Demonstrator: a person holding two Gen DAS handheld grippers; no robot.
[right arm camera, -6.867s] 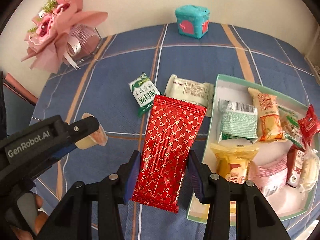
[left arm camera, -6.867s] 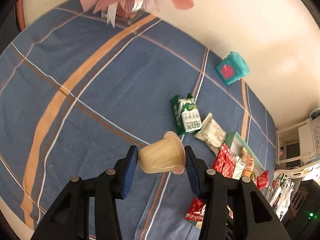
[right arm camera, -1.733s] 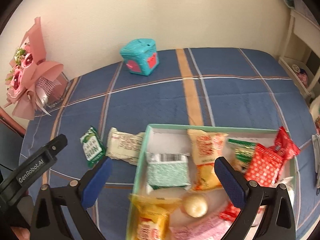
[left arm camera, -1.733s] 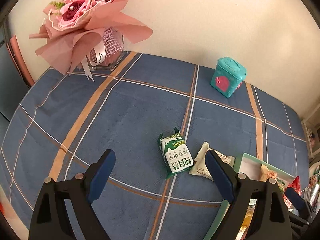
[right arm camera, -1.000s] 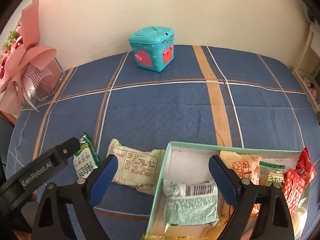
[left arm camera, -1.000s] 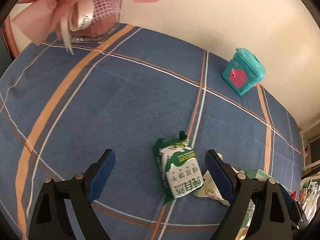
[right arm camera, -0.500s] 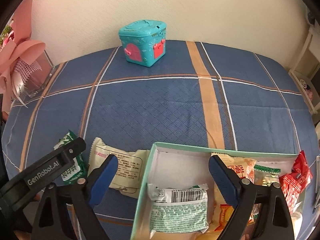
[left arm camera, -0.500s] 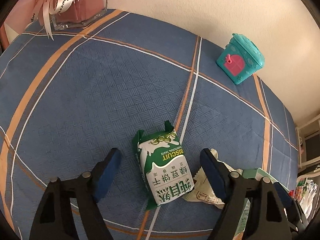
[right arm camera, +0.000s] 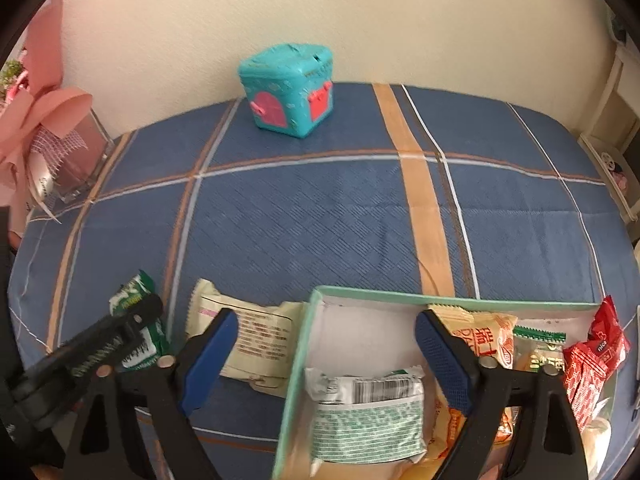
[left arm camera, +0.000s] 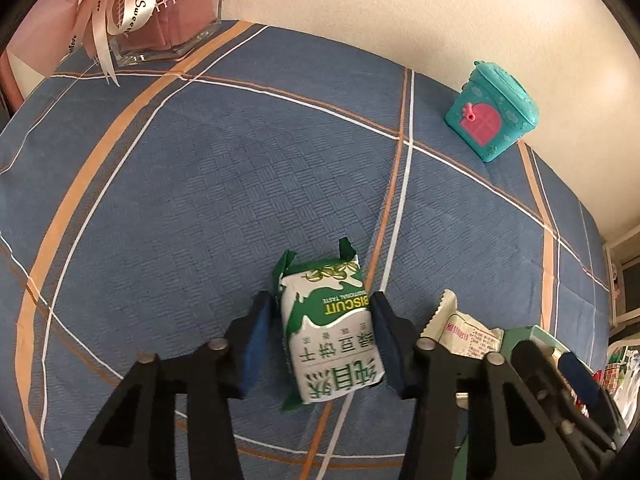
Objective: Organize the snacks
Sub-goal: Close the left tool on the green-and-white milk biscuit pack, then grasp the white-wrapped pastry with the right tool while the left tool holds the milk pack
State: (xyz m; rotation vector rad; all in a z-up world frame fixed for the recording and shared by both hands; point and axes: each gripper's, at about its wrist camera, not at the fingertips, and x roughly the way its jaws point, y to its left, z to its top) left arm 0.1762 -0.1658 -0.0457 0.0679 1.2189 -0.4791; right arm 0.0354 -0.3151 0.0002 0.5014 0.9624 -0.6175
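A green and white biscuit packet (left arm camera: 332, 332) lies on the blue checked tablecloth. My left gripper (left arm camera: 320, 332) has closed in around it, the right pad touching its side and the left pad close beside it. The packet also shows in the right wrist view (right arm camera: 138, 326), partly behind the left gripper's finger. A cream snack packet (right arm camera: 250, 342) lies just right of it, beside the mint green tray (right arm camera: 304, 336) that holds several snacks. My right gripper (right arm camera: 328, 354) is open and empty, hovering over the tray's near left corner.
A teal toy house box (right arm camera: 290, 88) stands at the far edge by the wall. A pink bouquet in a glass vase (left arm camera: 160, 16) stands at the far left. White furniture (right arm camera: 616, 152) sits beyond the table's right edge.
My left gripper has moved down and forward over the biscuit packet and its jaws have narrowed around it. My right gripper has edged forward, still open.
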